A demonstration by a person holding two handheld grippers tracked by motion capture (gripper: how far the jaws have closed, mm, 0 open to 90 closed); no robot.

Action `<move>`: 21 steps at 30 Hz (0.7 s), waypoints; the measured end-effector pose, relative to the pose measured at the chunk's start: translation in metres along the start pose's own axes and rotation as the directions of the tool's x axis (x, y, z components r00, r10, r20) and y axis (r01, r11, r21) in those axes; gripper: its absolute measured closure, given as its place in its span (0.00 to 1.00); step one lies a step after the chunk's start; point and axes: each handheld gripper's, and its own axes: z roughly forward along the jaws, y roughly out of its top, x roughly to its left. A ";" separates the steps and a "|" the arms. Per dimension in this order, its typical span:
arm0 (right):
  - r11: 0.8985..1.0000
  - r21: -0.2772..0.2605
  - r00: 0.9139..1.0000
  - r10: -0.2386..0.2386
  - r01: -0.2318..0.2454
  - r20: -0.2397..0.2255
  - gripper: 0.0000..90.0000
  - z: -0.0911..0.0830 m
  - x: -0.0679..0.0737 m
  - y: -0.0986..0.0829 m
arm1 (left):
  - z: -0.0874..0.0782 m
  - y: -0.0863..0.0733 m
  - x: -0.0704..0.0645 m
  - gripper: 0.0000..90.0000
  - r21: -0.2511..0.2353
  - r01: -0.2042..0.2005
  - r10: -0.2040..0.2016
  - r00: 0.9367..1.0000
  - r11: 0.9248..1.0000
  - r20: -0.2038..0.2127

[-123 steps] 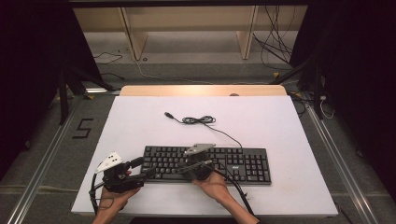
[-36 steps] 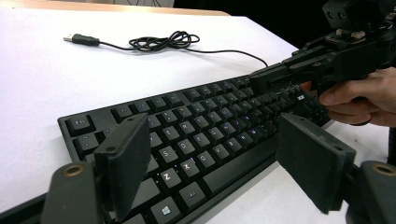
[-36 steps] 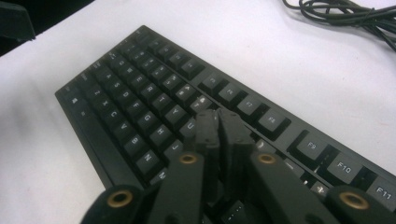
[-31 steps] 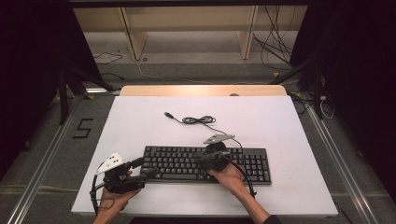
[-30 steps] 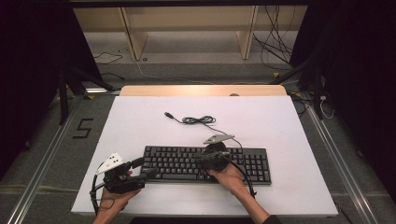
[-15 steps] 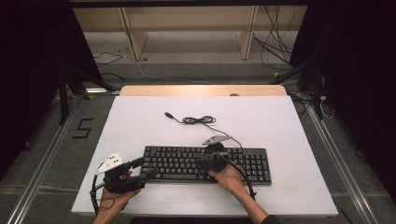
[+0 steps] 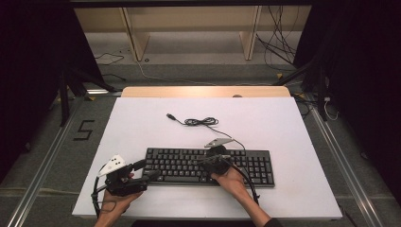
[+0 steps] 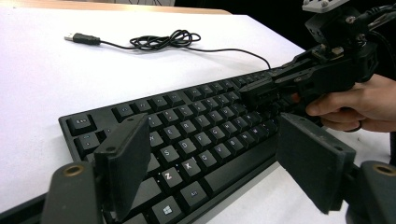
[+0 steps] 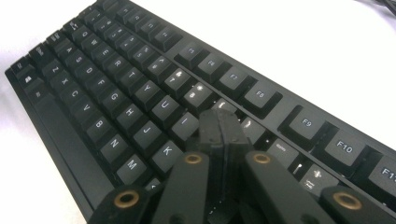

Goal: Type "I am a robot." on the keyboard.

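Keyboard [image 7: 208, 165] lay near the table's [image 7: 293, 132] front; the right gripper [image 9: 220, 126], clenched empty, tipped onto its keys, while the left gripper [image 8: 210, 163] gaped at its left end.

One black full-size keyboard [image 7: 208, 165] with dark plastic keys, near the front edge. One thin black cable [image 7: 201, 122], coiled farther back, ending in one USB plug [image 7: 171, 116] at its left. One white rectangular table top [image 7: 283, 123]. Two black hand-held two-jaw grippers: left gripper [image 7: 150, 170] at the near left, right gripper [image 7: 201, 161] over the keys. Two hands: left hand [image 7: 113, 203], right hand [image 7: 231, 179]. Two grey three-cornered plates, one per gripper.
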 end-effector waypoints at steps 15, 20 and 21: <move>0.997 -0.081 0.998 0.016 -0.021 -0.059 0.75 -0.022 0.003 -0.003 | 0.012 0.006 0.004 0.33 0.043 0.015 -0.014 1.000 0.999 -0.023; 0.995 -0.097 0.996 0.005 -0.014 -0.089 0.64 -0.028 0.006 -0.005 | 0.019 0.011 0.002 0.38 0.066 0.006 -0.004 1.000 0.998 -0.030; 0.995 -0.104 0.996 -0.001 -0.008 -0.091 0.63 -0.030 0.006 -0.006 | 0.020 0.012 0.002 0.40 0.069 0.004 -0.002 1.000 0.998 -0.030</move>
